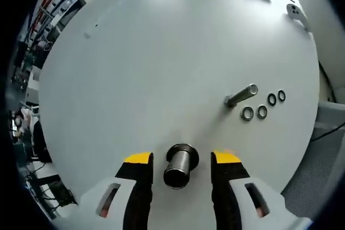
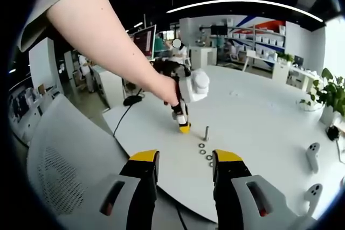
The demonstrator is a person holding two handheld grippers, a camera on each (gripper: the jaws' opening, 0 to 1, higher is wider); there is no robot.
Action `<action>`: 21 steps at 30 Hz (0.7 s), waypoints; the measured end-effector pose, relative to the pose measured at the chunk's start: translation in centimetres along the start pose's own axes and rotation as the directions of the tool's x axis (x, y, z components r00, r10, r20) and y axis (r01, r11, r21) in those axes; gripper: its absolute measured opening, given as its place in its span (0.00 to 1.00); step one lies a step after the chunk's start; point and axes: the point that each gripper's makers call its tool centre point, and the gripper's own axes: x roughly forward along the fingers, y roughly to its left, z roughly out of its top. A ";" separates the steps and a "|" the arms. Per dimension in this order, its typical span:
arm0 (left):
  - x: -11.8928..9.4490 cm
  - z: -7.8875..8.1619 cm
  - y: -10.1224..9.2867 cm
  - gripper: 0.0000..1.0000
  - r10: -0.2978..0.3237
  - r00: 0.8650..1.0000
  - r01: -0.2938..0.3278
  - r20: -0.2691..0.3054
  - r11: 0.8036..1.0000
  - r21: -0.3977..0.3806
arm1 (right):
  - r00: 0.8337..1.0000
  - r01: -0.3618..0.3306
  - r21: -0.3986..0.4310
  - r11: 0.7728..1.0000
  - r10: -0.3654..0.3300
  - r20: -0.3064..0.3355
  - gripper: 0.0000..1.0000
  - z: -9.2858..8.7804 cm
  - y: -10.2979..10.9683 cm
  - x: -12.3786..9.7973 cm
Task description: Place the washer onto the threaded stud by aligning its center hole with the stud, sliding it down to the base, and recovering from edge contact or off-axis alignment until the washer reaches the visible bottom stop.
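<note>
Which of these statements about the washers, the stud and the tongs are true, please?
1. Four washers lie on the table beside the stud. True.
2. One washer already sits on the stud. False: all four lie on the table, off it.
3. The right tongs grip a washer. False: they are open and empty.
4. The left tongs are open, with a metal cylinder between their jaws. True.

Yellow-tipped black claw, white table
</note>
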 end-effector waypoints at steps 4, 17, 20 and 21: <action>-0.5 0.5 0.3 0.48 0.010 0.999 -0.009 0.039 1.000 -0.024 | 1.000 0.005 0.003 1.000 -0.005 -0.002 0.41 0.0 -0.1 0.0; -3.0 0.4 0.0 0.55 0.013 0.987 -0.008 0.159 0.999 -0.032 | 1.000 0.025 0.004 1.000 -0.025 -0.017 0.41 -0.3 -0.4 0.0; -3.6 -0.2 0.5 0.55 0.017 0.987 -0.015 0.158 1.000 -0.015 | 0.999 0.033 0.001 0.999 -0.033 -0.020 0.41 -0.4 -0.6 0.0; -3.9 -0.2 0.4 0.55 0.012 0.986 -0.010 0.169 1.000 -0.013 | 0.999 0.034 0.000 0.999 -0.034 -0.022 0.41 -0.4 -0.6 0.0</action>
